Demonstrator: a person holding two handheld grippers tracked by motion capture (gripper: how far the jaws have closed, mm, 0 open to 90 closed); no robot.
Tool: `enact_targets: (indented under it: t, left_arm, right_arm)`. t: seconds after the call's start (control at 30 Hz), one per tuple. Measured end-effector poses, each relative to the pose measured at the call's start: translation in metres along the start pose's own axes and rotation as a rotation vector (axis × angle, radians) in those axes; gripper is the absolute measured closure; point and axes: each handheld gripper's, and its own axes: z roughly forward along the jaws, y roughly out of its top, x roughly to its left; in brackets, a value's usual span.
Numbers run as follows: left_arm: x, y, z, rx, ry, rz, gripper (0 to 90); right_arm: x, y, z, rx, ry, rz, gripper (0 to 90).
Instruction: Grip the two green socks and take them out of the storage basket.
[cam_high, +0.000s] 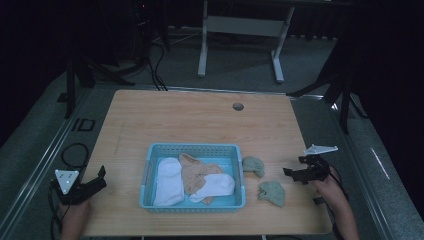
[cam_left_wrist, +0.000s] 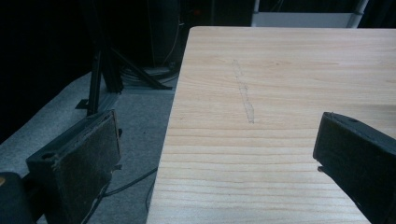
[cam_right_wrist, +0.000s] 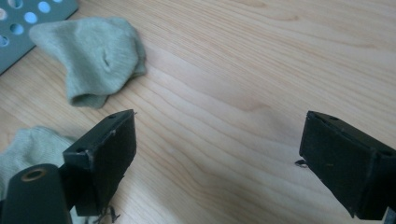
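The left gripper sits at the table's 8 o'clock edge, jaws spread wide with nothing between them; in the left gripper view one jaw hangs out past the table's edge over the grey floor, and both jaws are cut off by the frame. The right gripper, at the table's 4 o'clock, is likewise wide apart and holds nothing, bare wood showing between its jaws.

Just off its near jaw lie two green socks: one whole and crumpled towards 11 o'clock in the right gripper view, the other half hidden behind the jaw and cut by the frame. From above, the first green sock lies just beside the basket's right wall, the second nearer the front.

The blue basket sits at the table's 6 o'clock, holding two white socks and a tan piece whose shape is hard to make out in the dim light.
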Motion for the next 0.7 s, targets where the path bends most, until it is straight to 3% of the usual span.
enact_targets:
  t: [0.37, 0.4, 0.43, 0.47, 0.7]
  left_arm:
    - [0.0, 0.0, 0.0, 0.0, -0.001, -0.001, 0.4]
    - [0.0, 0.0, 0.0, 0.0, -0.001, -0.001, 0.4]
    - [0.0, 0.0, 0.0, 0.0, -0.001, -0.001, 0.4]
    - [0.0, 0.0, 0.0, 0.0, -0.001, -0.001, 0.4]
    - [0.0, 0.0, 0.0, 0.0, -0.002, -0.001, 0.4]
  right_arm:
    - [-0.009, -0.035, -0.005, -0.142, -0.133, 0.155, 12.8]
    - [-0.009, -0.04, -0.006, -0.156, -0.177, 0.175, 12.8]
    - [-0.009, -0.04, -0.006, -0.156, -0.177, 0.175, 12.8]
    - [-0.011, -0.045, -0.007, -0.175, -0.209, 0.207, 12.8]
    - [-0.011, -0.058, -0.011, -0.195, -0.244, 0.258, 12.7]
